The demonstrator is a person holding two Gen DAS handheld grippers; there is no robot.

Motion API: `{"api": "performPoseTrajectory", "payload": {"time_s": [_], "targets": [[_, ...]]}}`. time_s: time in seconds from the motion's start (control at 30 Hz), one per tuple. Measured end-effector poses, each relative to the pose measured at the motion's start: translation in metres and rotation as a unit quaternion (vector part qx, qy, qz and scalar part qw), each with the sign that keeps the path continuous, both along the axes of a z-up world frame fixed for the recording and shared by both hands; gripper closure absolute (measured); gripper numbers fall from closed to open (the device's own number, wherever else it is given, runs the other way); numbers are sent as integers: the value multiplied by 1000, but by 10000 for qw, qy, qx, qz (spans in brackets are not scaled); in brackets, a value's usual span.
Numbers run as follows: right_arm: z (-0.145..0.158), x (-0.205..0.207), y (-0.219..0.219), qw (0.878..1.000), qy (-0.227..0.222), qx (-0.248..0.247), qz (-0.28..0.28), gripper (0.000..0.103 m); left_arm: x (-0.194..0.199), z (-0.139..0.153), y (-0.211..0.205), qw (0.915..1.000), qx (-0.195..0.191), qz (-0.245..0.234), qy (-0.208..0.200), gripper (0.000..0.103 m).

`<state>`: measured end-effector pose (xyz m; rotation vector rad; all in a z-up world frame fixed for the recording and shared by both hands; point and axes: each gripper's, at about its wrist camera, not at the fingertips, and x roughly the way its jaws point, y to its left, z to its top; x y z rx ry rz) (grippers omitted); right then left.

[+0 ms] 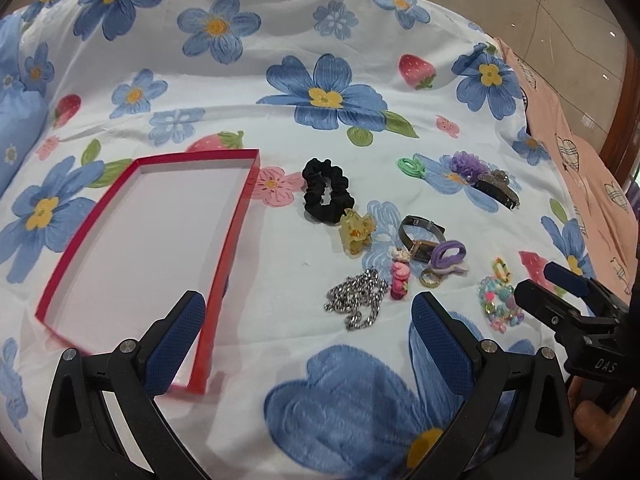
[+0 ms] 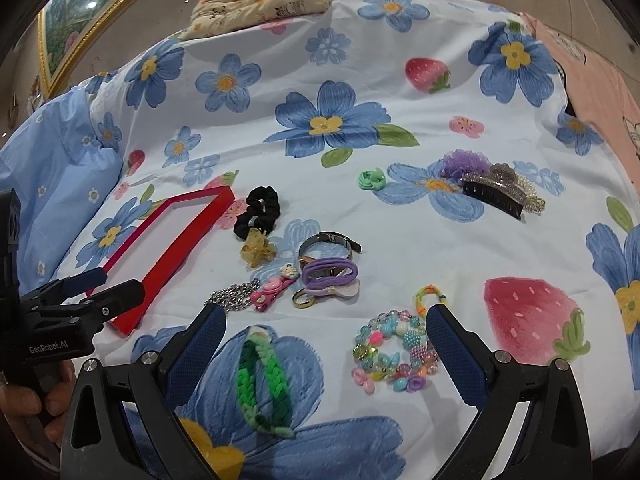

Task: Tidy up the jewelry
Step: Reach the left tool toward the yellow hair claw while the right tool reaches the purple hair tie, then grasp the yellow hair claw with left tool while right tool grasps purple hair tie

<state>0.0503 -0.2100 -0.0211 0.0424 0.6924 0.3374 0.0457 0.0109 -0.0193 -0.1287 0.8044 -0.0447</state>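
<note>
Near the red tray [image 1: 224, 236], both grippers, left [image 1: 308, 340] and right [image 2: 326, 344], hover released, seemingly above the jewelry.

The left gripper [image 1: 308, 316] is hovering with its jaws spread wide, holding nothing. The right gripper [image 2: 326, 328] is hanging just beside it, jaws likewise parted and gripping nothing.

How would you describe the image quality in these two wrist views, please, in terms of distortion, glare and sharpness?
Left wrist view: strong fisheye bowing, the red tray edges curve; soft even light, faint shadows; the left claw slightly soft. Right wrist view: same bending; a bright glare spot on the framed picture; the beaded bracelet reads sharp.
</note>
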Motion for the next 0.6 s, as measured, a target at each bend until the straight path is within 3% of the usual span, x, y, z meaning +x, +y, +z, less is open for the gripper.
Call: {"api": "performPoseTrajectory", "payload": {"time_s": [0.13,0.27,0.5,0.6], "targets": [[0,14,-3,9997,-67,236,-33,7,19,-2,-1,9999,-75,-79,99,1],[-5,31,-4,9995,96,285,-66,19,40,-3,-6,9996,-91,-186,166,3],[-22,65,-3,9975,603,377,-33,37,78,-19,-15,9977,-248,-388,499,9],[-30,76,-2,9958,822,413,22,40,92,-27,-20,9963,-340,-472,633,11]]}}
